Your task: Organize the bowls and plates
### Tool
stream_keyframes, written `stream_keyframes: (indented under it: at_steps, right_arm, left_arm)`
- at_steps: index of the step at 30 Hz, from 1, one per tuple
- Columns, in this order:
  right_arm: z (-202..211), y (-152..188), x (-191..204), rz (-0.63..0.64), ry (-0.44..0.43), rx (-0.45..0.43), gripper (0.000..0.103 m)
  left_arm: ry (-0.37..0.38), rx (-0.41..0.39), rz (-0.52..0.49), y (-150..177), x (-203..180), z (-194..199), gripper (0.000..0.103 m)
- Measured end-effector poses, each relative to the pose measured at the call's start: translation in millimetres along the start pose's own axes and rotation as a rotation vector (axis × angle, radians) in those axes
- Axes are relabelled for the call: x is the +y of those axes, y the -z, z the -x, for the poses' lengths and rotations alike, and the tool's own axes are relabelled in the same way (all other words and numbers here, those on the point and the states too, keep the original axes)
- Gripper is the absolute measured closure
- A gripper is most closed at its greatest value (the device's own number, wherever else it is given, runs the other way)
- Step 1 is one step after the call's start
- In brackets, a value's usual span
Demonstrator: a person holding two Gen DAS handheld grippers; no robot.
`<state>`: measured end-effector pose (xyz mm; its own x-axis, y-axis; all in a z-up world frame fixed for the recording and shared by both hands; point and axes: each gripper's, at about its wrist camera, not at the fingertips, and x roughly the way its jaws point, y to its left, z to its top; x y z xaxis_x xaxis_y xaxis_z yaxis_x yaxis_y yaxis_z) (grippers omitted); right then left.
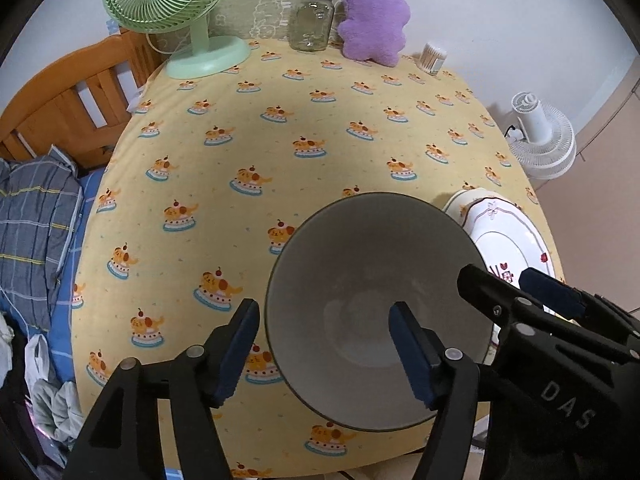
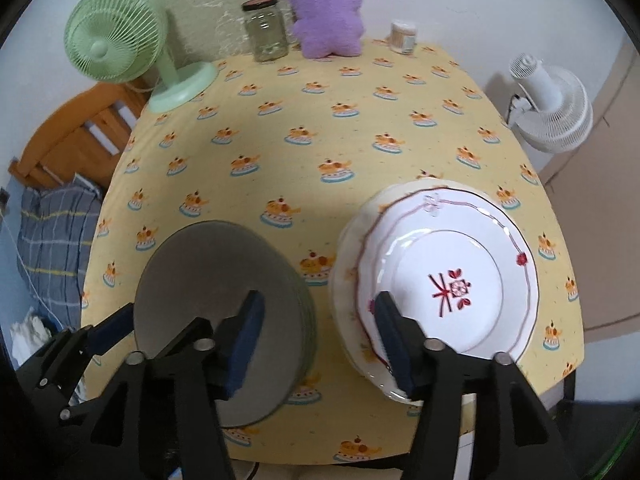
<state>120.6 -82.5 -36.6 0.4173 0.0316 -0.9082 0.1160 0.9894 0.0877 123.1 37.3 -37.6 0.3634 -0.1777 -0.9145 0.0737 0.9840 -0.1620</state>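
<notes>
Left wrist view: left gripper (image 1: 324, 350), jaws spread, straddling near rim of grey bowl (image 1: 376, 308) on yellow tablecloth (image 1: 240, 128). Right gripper (image 2: 318, 338), released, is poised between bowl and stacked plates (image 2: 444, 276). Ceramics are judged rigid, slippery, breakable; rim grasp is advised. Beyond: jar (image 1: 312, 20).

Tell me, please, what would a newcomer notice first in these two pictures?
First the grey bowl, near the table's front edge, with the open left tongs straddling its near rim. Right of it lie stacked white plates, the top one red-patterned. At the back stand a green fan and a purple plush toy.
</notes>
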Motion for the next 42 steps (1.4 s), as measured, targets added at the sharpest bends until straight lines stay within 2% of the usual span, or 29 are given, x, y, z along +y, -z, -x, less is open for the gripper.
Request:
stream_keyframes:
  at_steps: [7,13,19,22,27,34,38,42]
  right_arm:
    - [-11.2,-0.9,-13.8,-0.008,-0.069,0.022,0.034]
    - [-30.7,-8.5,-17.9,0.004,-0.178,0.082,0.035]
    - [-53.3,-13.6,-15.9,0.027,-0.247,0.148,0.048]
    - [-64.6,-16.1,-15.6,0.038,-0.266,0.188,0.049]
    - [-77.8,-17.2,-8.0,0.078,-0.3,0.219,0.06]
    - [-82.3,-14.1,-5.3,0.056,-0.313,0.242,0.062]
    - [-83.7,-12.5,-1.3,0.025,-0.295,0.235,0.062]
    - [-79.8,-9.1,5.0,0.009,-0.24,0.209,0.061]
  left_arm:
    - [-0.038,0.006,0.004,2.8,-7.2,-4.6,0.033]
    - [-0.095,0.03,0.064,3.1,-4.5,-10.8,0.033]
    - [-0.157,0.052,0.119,1.2,-3.8,-16.4,0.033]
    - [-0.176,0.069,0.143,2.6,-4.1,-19.7,0.033]
    - [-0.19,0.09,0.157,4.5,-5.6,-27.9,0.034]
    - [-0.142,0.106,0.135,1.2,-2.2,-36.4,0.034]
    - [-0.108,0.092,0.084,-2.0,6.0,-40.6,0.034]
    - [-0.02,0.095,0.055,-1.4,16.9,-47.1,0.034]
